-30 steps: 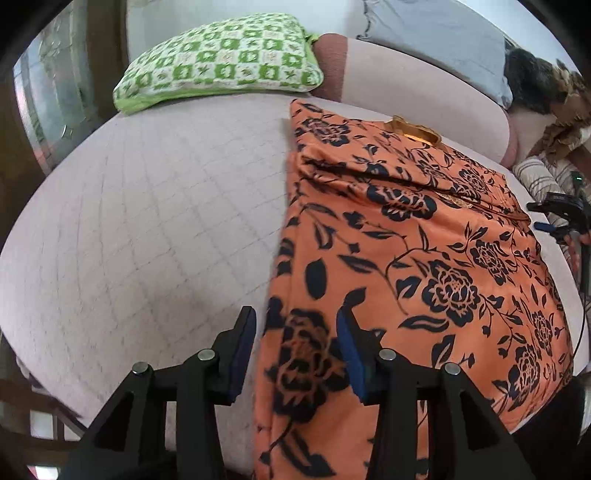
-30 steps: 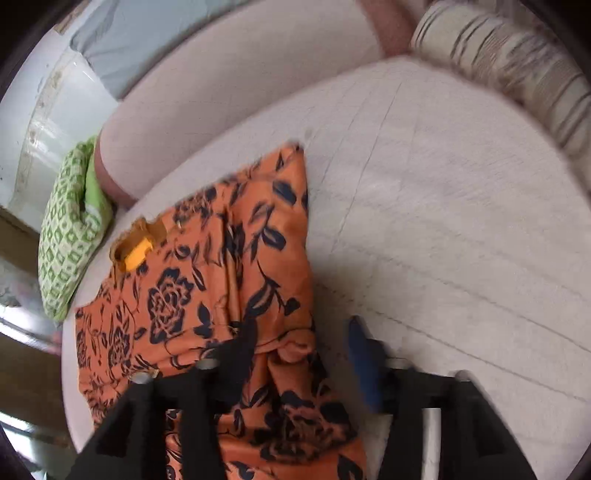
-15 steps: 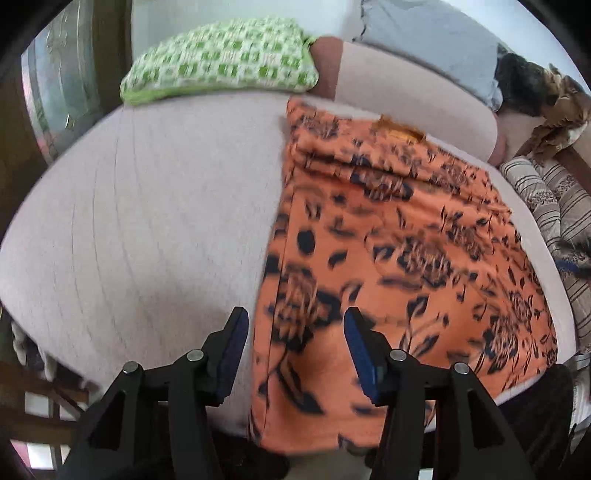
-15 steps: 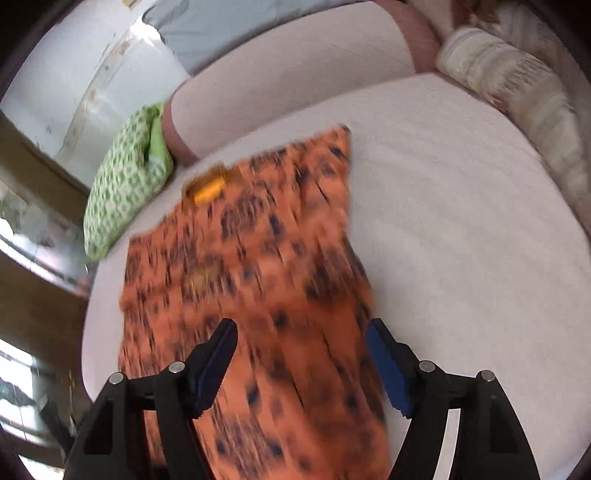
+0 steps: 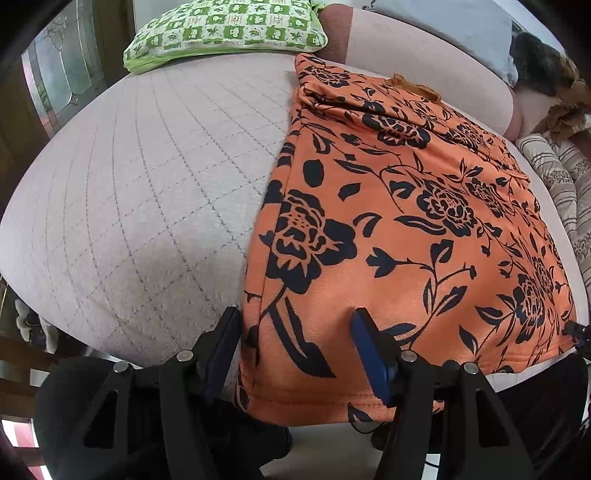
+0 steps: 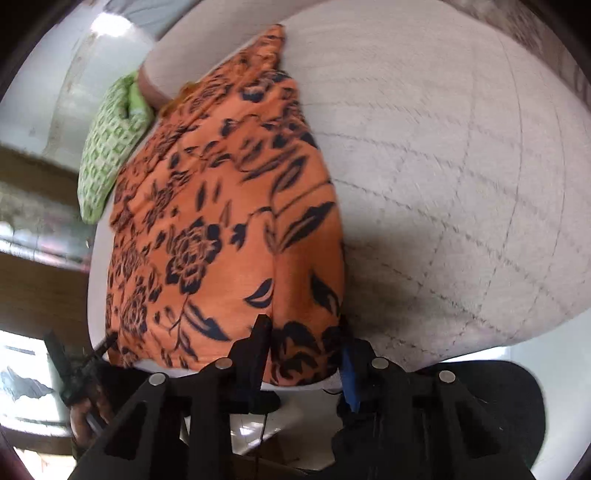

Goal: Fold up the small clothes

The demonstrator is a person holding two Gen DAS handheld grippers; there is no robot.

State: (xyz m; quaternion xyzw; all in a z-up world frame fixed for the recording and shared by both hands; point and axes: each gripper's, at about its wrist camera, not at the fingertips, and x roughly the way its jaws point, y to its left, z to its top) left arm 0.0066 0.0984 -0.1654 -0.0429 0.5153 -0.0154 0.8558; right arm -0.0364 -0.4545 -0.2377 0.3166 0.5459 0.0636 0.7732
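Observation:
An orange garment with a black flower print [image 5: 406, 206] lies flat on the pale quilted bed [image 5: 147, 177], its near hem hanging over the bed's front edge. My left gripper [image 5: 295, 328] is open, its blue-padded jaws on either side of the hem's near left corner. In the right wrist view the same garment [image 6: 221, 221] runs away from me. My right gripper [image 6: 306, 336] is open astride the hem's near right corner, the cloth between the jaws. That view is blurred.
A green-and-white checked pillow [image 5: 225, 29] lies at the bed's far left and shows in the right wrist view [image 6: 110, 144]. A striped blanket [image 5: 565, 184] sits at the right. A padded headboard [image 5: 424, 48] runs behind.
Both grippers have pulled back from over the garment to the bed's front edge and now straddle the hem's two near corners. The garment lies smoother and flatter.

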